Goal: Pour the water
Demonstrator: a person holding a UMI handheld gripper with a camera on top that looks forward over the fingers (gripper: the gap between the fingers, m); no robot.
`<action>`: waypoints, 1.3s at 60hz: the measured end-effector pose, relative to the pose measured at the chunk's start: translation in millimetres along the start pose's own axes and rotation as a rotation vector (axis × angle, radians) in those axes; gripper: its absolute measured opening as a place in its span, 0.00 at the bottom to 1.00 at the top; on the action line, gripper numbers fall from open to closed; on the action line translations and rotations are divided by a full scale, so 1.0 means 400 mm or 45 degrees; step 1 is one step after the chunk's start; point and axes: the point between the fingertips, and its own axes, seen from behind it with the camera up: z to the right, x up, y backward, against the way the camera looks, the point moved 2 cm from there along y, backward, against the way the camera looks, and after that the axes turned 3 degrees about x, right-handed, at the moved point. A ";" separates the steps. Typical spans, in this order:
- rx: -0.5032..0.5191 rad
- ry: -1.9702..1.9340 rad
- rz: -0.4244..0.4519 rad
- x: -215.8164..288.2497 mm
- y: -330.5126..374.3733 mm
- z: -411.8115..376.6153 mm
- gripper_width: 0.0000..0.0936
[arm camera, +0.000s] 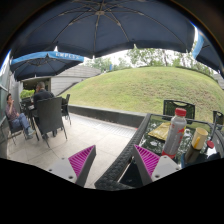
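Note:
A clear plastic bottle (175,133) with a red cap stands upright on a dark wicker table (118,166), beyond and to the right of my fingers. A cup-like thing (198,139) with a yellow-green content stands just right of the bottle. My gripper (113,160) is open and empty, its magenta pads (82,159) spread wide. The table's near corner lies between the fingers. The right pad (147,158) sits over the table's edge.
Food plates (160,130) lie on the table behind the bottle. Dark wicker chairs (48,113) stand on the paved terrace to the left, with seated persons (13,110) near them. Blue parasols (100,25) hang overhead. A grassy slope rises beyond.

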 end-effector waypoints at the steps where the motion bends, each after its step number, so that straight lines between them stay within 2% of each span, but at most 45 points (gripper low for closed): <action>1: 0.005 -0.005 0.002 0.000 0.001 -0.004 0.84; 5: 0.005 0.006 0.020 0.009 0.002 -0.007 0.85; 15: -0.089 -0.011 0.044 0.027 0.012 0.102 0.84; 32: -0.407 -0.070 0.109 0.064 -0.021 0.475 0.84; 45: -0.499 -0.077 0.110 0.077 -0.144 0.603 0.84; 47: -0.496 -0.074 0.110 0.079 -0.167 0.609 0.81; 48: -0.486 -0.070 0.112 0.080 -0.178 0.608 0.75; 50: -0.444 -0.066 0.117 0.082 -0.202 0.594 0.56; 53: -0.460 -0.050 0.120 0.085 -0.203 0.606 0.54; 61: -0.445 -0.075 0.132 0.090 -0.198 0.611 0.41; 71: -0.395 -0.110 0.154 0.096 -0.201 0.618 0.40; 78: -0.345 -0.334 0.226 0.139 -0.181 0.654 0.40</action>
